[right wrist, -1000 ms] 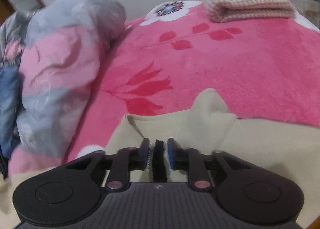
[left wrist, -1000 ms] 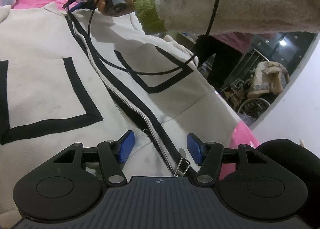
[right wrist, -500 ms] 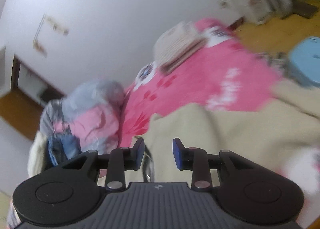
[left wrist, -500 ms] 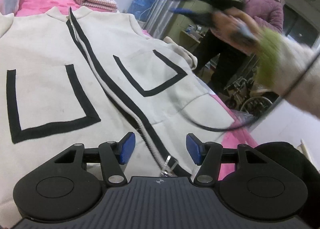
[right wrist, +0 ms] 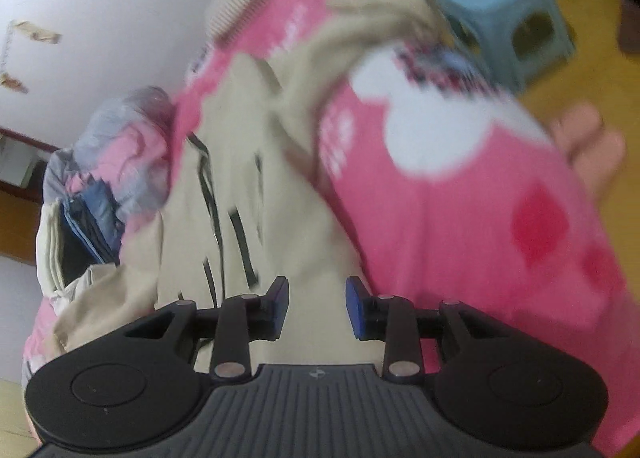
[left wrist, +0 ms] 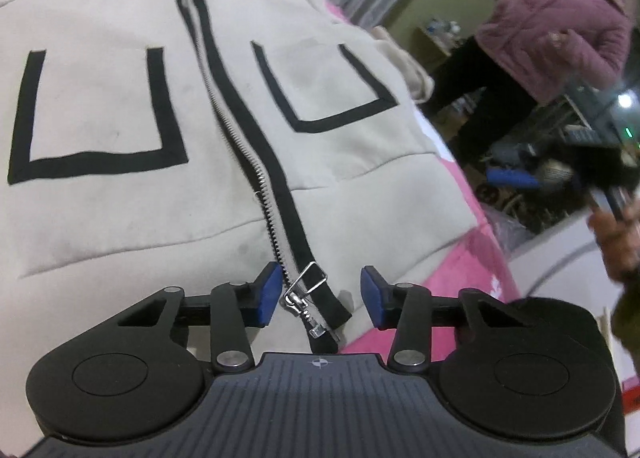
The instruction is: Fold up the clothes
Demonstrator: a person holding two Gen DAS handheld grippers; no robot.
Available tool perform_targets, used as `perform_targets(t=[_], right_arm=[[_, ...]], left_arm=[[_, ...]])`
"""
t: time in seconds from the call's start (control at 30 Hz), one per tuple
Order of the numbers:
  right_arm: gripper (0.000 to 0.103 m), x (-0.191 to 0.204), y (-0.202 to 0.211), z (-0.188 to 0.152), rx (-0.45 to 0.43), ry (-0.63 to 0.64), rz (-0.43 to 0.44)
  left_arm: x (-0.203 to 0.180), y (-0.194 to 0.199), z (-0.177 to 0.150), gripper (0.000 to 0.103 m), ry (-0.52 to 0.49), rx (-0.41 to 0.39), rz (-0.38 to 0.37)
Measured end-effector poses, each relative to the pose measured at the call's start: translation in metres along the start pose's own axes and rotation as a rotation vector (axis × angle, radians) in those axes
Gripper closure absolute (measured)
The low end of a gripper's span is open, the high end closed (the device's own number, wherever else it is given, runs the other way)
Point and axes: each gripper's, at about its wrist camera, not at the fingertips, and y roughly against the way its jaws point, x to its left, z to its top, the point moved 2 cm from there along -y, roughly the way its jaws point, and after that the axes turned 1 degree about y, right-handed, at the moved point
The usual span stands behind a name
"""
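Note:
A cream jacket (left wrist: 120, 198) with black pocket outlines and a black-edged zipper lies flat, front up, on the pink blanket (left wrist: 476, 254). My left gripper (left wrist: 318, 294) sits at the hem, its jaws closing either side of the zipper pull (left wrist: 306, 284). The blue pads (left wrist: 268, 294) do not press on the zipper pull. In the blurred right wrist view my right gripper (right wrist: 316, 304) is open with nothing between its fingers, above the jacket (right wrist: 280, 198) near its right side. The hand (left wrist: 616, 234) holding it shows blurred at the right edge of the left wrist view.
A heap of pink and grey bedding (right wrist: 120, 154) lies at the bed's far left, a folded checked blanket (right wrist: 240, 6) at the far end. A blue stool (right wrist: 500, 14) stands on the wooden floor beside the bed. A bystander in a purple coat (left wrist: 552, 38) stands to the right.
My right gripper let go of the zipper at the collar and swung away to the bed's right side, rolling as it went. My left gripper's jaws narrowed around the zipper's lower end.

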Motion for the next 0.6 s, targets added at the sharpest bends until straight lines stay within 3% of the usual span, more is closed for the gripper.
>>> perform_targets(t=[0.2, 0.33, 0.6], right_arm=[[0.069, -0.025, -0.007, -0.030, 0.083, -0.156, 0.019], [0.069, -0.036, -0.015, -0.035, 0.120, -0.235, -0.007], [0.069, -0.054, -0.039, -0.034, 0.125, -0.322, 0.021]], left_arm=[[-0.002, -0.001, 0.001, 0.079, 0.013, 0.023, 0.064], [0.005, 0.005, -0.001, 0.080, 0.073, 0.038, 0.031], [0.012, 0.001, 0.000, 0.080, 0.148, 0.035, 0.000]])
